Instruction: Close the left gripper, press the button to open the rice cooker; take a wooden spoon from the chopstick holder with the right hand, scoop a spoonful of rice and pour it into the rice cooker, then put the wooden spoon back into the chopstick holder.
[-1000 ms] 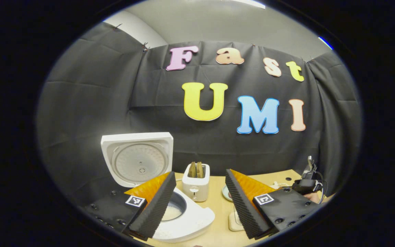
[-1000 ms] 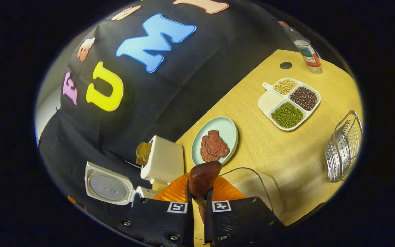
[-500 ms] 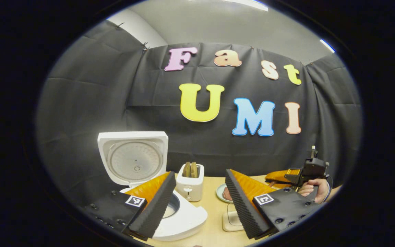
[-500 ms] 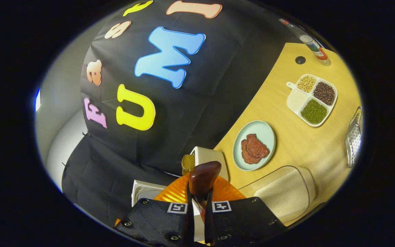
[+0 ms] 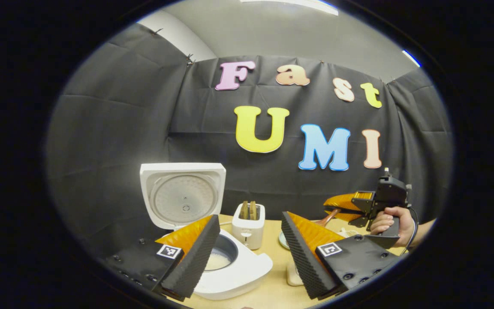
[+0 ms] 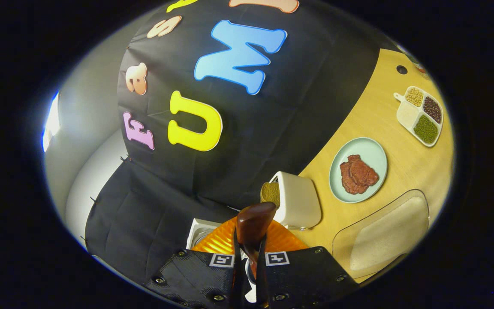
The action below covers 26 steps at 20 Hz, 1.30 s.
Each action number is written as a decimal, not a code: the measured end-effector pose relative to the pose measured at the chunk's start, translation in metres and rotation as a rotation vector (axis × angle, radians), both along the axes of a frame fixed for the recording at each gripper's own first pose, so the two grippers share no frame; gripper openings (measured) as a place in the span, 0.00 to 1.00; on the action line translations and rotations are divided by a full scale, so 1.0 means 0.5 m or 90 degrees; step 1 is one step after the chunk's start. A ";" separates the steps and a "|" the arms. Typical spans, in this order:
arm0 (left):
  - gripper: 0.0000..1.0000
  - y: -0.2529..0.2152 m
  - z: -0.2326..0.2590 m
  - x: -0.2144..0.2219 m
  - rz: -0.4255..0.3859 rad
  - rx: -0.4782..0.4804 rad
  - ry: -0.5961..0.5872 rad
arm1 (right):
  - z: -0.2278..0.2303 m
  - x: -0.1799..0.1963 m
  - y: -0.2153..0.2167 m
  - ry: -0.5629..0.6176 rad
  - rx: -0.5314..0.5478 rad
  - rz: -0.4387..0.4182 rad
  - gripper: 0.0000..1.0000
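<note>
Currently: right gripper clamped on wooden spoon, bowl end forward, raised above tabletop. Left gripper jaws apart, idle. Rice cooker lid up, at 7 o'clock in left gripper view; toaster behind it. Rice container at 4 o'clock in right gripper view. Advice: keep spoon level, carry over cooker's pot, then tip slowly.
</note>
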<state>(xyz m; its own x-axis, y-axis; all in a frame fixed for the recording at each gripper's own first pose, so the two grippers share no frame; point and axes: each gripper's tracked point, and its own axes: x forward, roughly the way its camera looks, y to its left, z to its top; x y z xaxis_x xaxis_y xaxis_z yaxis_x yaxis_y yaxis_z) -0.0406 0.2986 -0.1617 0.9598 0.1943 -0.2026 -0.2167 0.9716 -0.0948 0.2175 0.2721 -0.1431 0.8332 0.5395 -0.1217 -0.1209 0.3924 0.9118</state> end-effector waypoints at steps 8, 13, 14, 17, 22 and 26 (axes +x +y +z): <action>0.99 0.033 -0.006 -0.040 0.011 -0.017 -0.018 | 0.031 0.031 0.180 -0.024 0.006 0.097 0.12; 0.99 0.057 -0.005 -0.046 0.024 -0.021 -0.033 | 0.022 0.058 0.281 -0.021 -0.011 0.145 0.11; 0.99 0.062 -0.009 -0.046 0.031 -0.022 -0.033 | 0.023 0.061 0.300 -0.022 -0.014 0.153 0.11; 1.00 0.072 -0.007 -0.063 0.048 -0.027 -0.036 | 0.008 0.072 0.355 -0.023 -0.025 0.179 0.11; 0.99 0.076 -0.017 -0.074 0.055 -0.018 -0.036 | -0.020 0.084 0.412 -0.024 -0.043 0.196 0.12; 0.99 0.077 -0.030 -0.088 0.057 -0.017 -0.031 | -0.043 0.093 0.447 -0.044 -0.097 0.202 0.12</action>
